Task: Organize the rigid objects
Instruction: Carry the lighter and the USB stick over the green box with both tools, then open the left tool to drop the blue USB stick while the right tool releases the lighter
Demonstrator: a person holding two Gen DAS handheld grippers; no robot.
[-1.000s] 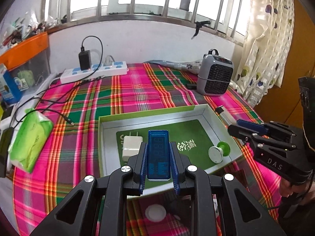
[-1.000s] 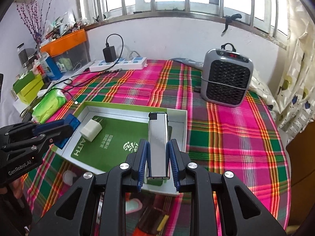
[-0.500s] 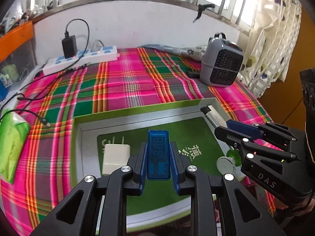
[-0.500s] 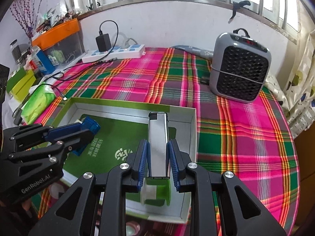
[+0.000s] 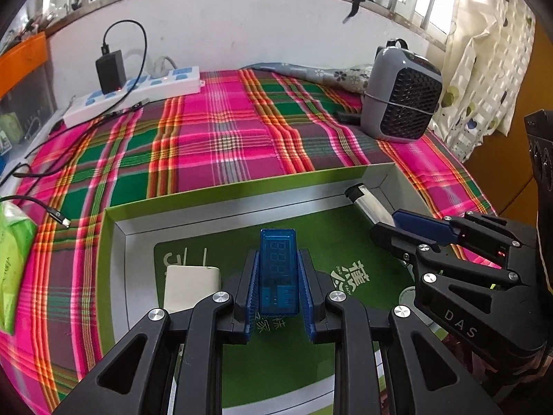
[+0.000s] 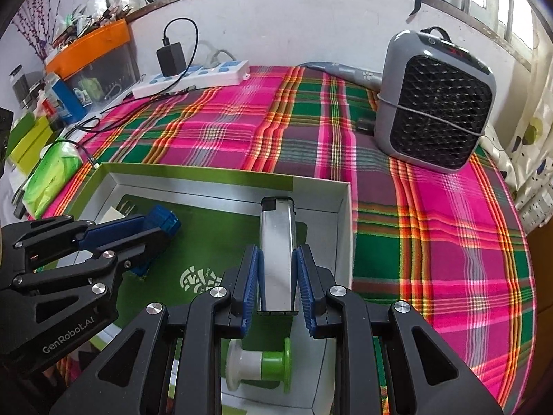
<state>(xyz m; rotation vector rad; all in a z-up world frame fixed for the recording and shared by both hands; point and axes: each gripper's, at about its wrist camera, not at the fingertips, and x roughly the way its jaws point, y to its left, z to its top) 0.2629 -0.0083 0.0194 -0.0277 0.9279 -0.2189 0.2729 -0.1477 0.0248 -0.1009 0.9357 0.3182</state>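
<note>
Your left tongs [image 5: 278,276] are clamped on the blue USB meter [image 5: 278,269], light, stiff plastic held by its flat sides over the green box [image 5: 242,193]. Your right tongs [image 6: 276,283] pinch the slick metal lighter [image 6: 277,252] near the box's right wall; mind the white charger [image 5: 191,285] and spool [image 6: 259,368].

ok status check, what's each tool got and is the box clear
Left tool shut on blue usb meter, right tool shut on silver lighter. Both over green box. White charger and spool already inside; nothing blocking.
</note>
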